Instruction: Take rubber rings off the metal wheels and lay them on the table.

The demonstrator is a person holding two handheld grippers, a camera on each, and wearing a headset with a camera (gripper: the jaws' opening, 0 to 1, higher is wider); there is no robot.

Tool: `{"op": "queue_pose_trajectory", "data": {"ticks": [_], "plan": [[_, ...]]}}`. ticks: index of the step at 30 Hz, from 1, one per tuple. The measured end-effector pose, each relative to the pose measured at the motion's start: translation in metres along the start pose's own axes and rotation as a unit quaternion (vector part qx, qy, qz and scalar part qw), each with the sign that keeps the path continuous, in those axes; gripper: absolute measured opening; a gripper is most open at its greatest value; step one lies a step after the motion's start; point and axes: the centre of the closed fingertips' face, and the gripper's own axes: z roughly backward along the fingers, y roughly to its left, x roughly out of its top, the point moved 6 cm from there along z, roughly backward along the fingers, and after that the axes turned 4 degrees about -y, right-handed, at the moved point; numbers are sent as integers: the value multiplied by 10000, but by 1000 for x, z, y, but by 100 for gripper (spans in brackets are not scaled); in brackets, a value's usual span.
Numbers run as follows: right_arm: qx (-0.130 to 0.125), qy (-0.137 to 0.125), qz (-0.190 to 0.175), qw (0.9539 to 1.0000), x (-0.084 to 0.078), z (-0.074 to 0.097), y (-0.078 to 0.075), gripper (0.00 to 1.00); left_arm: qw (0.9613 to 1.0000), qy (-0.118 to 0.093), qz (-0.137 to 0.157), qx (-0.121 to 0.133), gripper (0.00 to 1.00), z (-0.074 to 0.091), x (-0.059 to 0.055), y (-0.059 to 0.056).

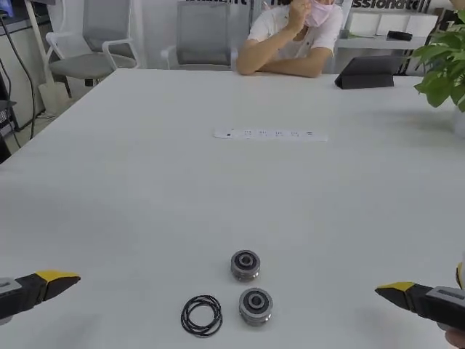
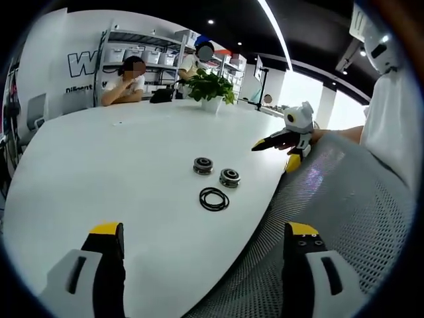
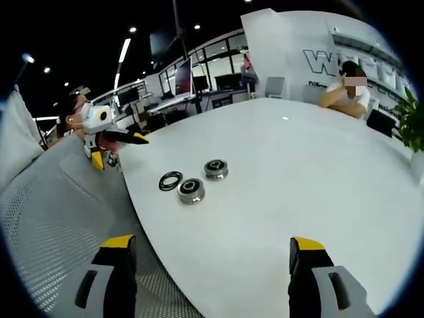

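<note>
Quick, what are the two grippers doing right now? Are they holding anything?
Left gripper: open, holding nothing.
Right gripper: open, holding nothing.

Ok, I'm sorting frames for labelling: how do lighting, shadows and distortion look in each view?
Head view: soft, even light, faint shadows under the metal wheels and rubber rings, all sharp. Left gripper view: heavy fisheye bend curves the table edge; the ceiling strip light glares. Right gripper view: same bend, dark ceiling, wheels small but clear.
</note>
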Motion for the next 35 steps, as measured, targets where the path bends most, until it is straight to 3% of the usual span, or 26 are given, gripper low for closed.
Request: {"op": "queue_pose_trajectory", "data": {"ticks": [14,22,35], "plan": [[-53,103,-78,9999,-4,2,-1,99,9999,37,65,-70,99,-4,0,-5],[-48,194,-73,9998,-6,3,0,96,9999,77,98,-11,97,-3,-1,-5],[-83,121,-169,9997,-6,4,0,94,9997,136,158,127,96,-2,-3,-3]]}}
